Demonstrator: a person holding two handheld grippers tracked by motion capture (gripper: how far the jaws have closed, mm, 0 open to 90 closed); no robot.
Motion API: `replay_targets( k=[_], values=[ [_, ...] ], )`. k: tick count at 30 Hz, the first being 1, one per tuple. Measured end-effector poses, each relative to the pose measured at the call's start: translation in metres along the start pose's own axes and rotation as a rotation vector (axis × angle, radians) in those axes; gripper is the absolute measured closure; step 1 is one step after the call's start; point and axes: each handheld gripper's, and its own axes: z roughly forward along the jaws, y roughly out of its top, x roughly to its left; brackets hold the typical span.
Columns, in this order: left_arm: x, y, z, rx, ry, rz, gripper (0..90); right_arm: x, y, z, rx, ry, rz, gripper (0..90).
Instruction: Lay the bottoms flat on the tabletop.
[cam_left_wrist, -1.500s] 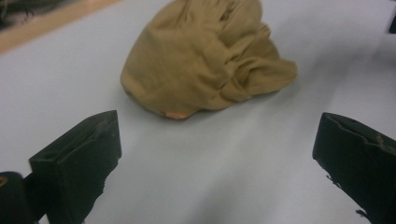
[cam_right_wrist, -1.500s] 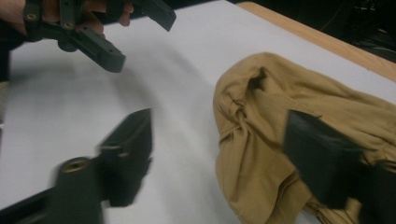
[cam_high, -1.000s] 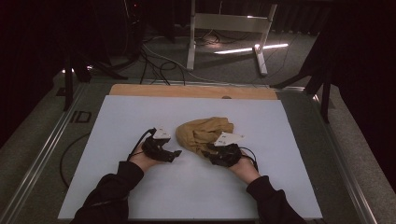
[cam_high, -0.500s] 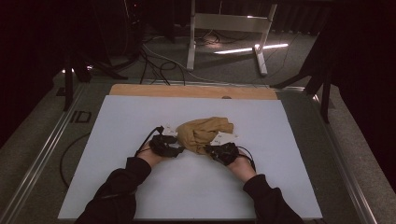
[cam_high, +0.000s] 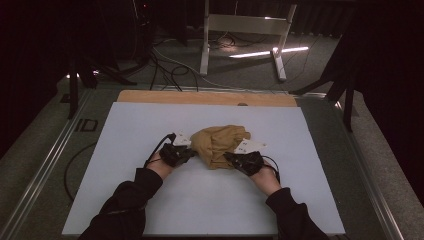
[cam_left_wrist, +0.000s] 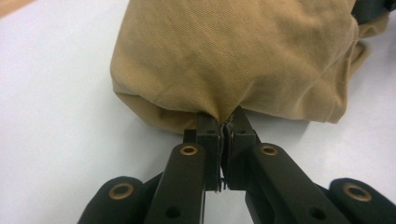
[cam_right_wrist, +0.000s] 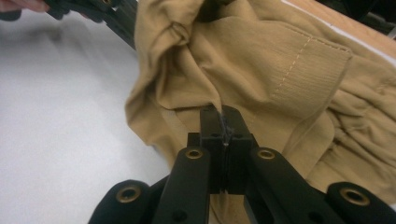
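Left gripper view shows the left gripper (cam_left_wrist: 223, 122) clenched on a thin pinch of cloth (cam_left_wrist: 233, 56), as is the right gripper (cam_right_wrist: 223, 116), so either fold may slip free when pulled.

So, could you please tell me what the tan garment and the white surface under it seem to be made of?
The tan garment looks like woven cotton-type cloth, matte: a fine diagonal weave shows, it creases softly, and a ribbed knit band with pale stitching shows on it. The exact fibre can't be told. The white surface looks like a smooth, slightly glossy sheet, perhaps plastic or coated board, lying on a wooden board.

The letters "ID" stand on the dark floor strip (cam_high: 86, 125) (left of the table (cam_high: 150, 200)); nothing else is legible.
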Motion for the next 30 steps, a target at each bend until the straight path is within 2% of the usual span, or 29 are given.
replay_targets(
  k=[6, 7, 13, 14, 15, 16, 19, 21, 22, 25, 28, 29, 30],
  values=[
    [-0.003, 0.002, -0.008, 0.004, 0.002, 0.024, 87.7, 0.0, 0.001, -0.011, -0.008, -0.003, -0.011, 90.0],
    [-0.004, 0.003, -0.016, 0.002, 0.007, 0.031, 87.8, -0.001, 0.002, -0.017, -0.015, -0.011, -0.016, 90.0],
    [-0.005, 0.005, -0.031, 0.008, 0.005, 0.043, 87.8, -0.005, 0.001, -0.028, -0.023, -0.027, -0.017, 90.0],
    [-0.006, 0.005, -0.037, 0.014, 0.003, 0.053, 87.9, -0.009, -0.002, -0.037, -0.024, -0.038, -0.007, 90.0],
    [-0.006, 0.005, -0.037, 0.014, 0.003, 0.053, 87.9, -0.009, -0.002, -0.037, -0.024, -0.038, -0.007, 90.0],
    [-0.008, 0.004, -0.042, 0.026, 0.012, 0.073, 87.9, -0.012, -0.006, -0.044, -0.023, -0.047, -0.007, 90.0],
    [-0.009, 0.003, -0.048, 0.032, 0.009, 0.073, 87.9, -0.014, -0.009, -0.05, -0.019, -0.054, -0.009, 90.0],
    [-0.01, 0.001, -0.054, 0.047, 0.019, 0.088, 87.9, -0.014, -0.012, -0.056, -0.017, -0.062, -0.006, 90.0],
    [-0.009, -0.001, -0.06, 0.052, 0.024, 0.089, 87.9, -0.016, -0.015, -0.062, -0.012, -0.079, -0.024, 90.0],
    [-0.009, -0.003, -0.066, 0.063, 0.03, 0.097, 88.2, -0.017, -0.019, -0.07, -0.016, -0.083, -0.018, 90.0],
    [-0.013, -0.008, -0.077, 0.074, 0.039, 0.109, 88.2, -0.018, -0.027, -0.085, -0.004, -0.105, -0.021, 90.0],
    [-0.013, -0.008, -0.077, 0.074, 0.039, 0.109, 88.2, -0.018, -0.027, -0.085, -0.004, -0.105, -0.021, 90.0],
    [-0.016, -0.012, -0.082, 0.076, 0.044, 0.12, 88.3, -0.016, -0.032, -0.094, -0.007, -0.097, -0.015, 90.0]
  ],
)
